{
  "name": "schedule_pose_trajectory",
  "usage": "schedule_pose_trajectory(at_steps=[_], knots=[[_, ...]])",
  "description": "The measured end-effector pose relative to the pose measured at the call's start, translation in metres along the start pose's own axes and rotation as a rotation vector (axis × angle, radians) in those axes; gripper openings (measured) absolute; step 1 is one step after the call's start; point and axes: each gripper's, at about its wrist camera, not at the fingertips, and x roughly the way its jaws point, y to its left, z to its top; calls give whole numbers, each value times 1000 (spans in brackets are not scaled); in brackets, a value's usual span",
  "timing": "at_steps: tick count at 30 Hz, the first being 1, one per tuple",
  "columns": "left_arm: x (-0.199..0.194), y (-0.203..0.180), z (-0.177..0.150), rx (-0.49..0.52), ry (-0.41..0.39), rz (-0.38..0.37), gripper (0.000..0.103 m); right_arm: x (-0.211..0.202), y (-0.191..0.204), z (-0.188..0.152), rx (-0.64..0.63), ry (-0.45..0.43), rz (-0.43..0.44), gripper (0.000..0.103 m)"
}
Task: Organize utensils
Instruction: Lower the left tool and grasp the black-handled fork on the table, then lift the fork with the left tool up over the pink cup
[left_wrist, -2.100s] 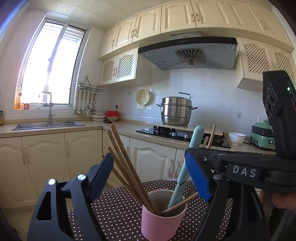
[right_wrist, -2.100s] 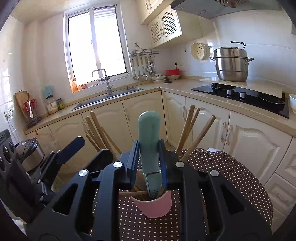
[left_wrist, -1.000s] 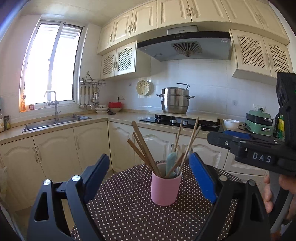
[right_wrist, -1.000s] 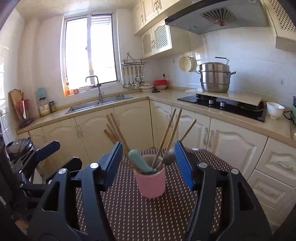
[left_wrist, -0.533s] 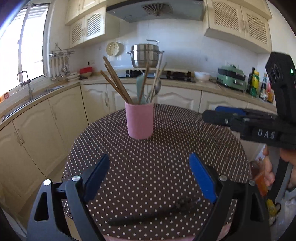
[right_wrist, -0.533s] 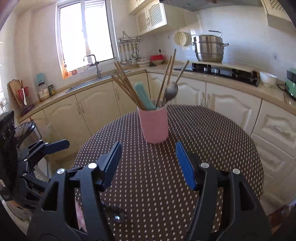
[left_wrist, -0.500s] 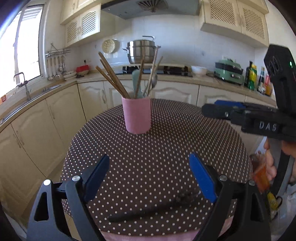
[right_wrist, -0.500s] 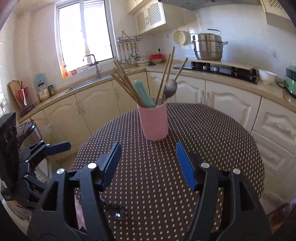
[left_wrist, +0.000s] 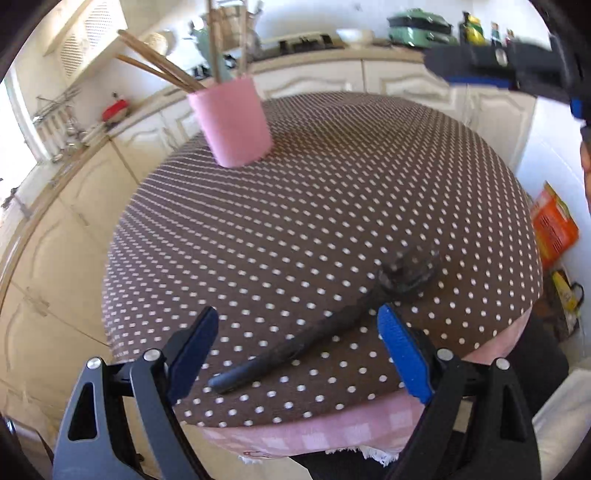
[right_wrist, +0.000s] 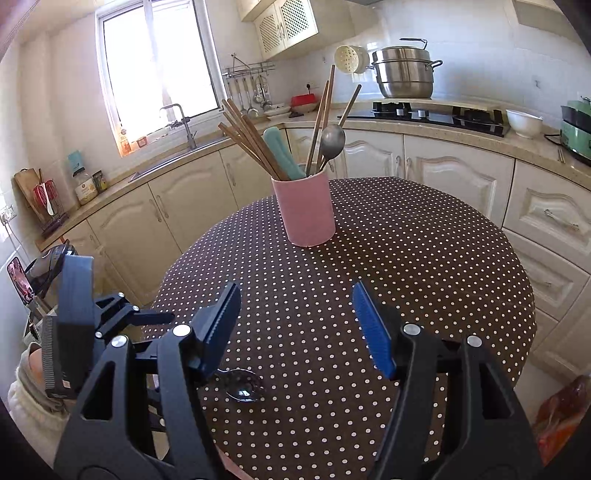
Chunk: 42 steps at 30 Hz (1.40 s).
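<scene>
Most of the utensils already stand in the pink cup (right_wrist: 306, 208), upper centre of the right wrist view: chopsticks (right_wrist: 251, 142), teal handle, metal spoon (right_wrist: 331, 137); one dark spoon (left_wrist: 321, 328) remains on the polka-dot table (left_wrist: 332, 184), low in frame between the left gripper (left_wrist: 297, 341)'s spread, empty jaws; right gripper (right_wrist: 297, 321) likewise gapes, holding nothing
</scene>
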Motion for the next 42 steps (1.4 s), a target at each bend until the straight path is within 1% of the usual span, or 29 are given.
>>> schedule_pose_trajectory(at_steps=[1,2,3,5,7,8,9,11,12,13,14,16,18,22,25,27,29,31,32,35,36,38,41,42], knots=[[5,-3,1,13,15,4,85,0,-1,1,5,-2,0,63],[7,-4,3,17,12,4,81,2,-3,4,8,-2,0,64],[9,-3,7,6,11,-16,75,2,-3,4,11,-3,0,64],[15,3,18,-37,27,-51,40,5,-6,5,13,-4,-5,64],[25,6,27,-84,44,-65,26,8,-7,7,16,-3,-10,64],[29,8,32,-93,44,-63,22,11,-9,7,19,-1,-14,64],[32,9,37,-101,43,-55,20,13,-9,7,20,2,-22,64],[39,10,48,-133,38,-32,12,21,-11,7,25,13,-29,64],[41,12,54,-160,36,-26,11,24,-12,7,26,19,-32,64],[43,13,59,-186,29,-22,6,29,-14,6,27,27,-41,64],[45,19,59,-218,18,-27,4,32,-14,5,30,33,-44,64],[48,24,68,-273,-6,-35,4,40,-18,6,42,48,-40,64],[47,28,75,-296,-27,-32,4,48,-20,6,46,57,-45,64],[45,37,85,-333,-111,-72,4,59,-26,12,54,62,-37,64],[31,51,88,-373,-250,-121,4,61,-30,22,60,41,-24,64],[23,59,87,-396,-360,-124,4,63,-32,30,60,25,-16,64],[16,66,86,-416,-452,-129,4,65,-33,40,60,6,-5,64],[5,70,81,-439,-571,-146,4,67,-34,51,56,-16,4,64],[0,73,78,-450,-650,-143,4,67,-33,55,54,-25,8,64],[-11,81,73,-496,-810,-117,4,72,-34,68,48,-47,26,64],[-11,86,75,-506,-833,-121,4,74,-34,72,46,-47,43,64],[-13,85,81,-502,-850,-106,4,77,-35,78,53,-49,95,64],[-8,81,89,-481,-856,-50,4,77,-35,89,100,-67,231,64],[-6,81,92,-478,-857,-51,4,76,-36,92,109,-71,265,64]])
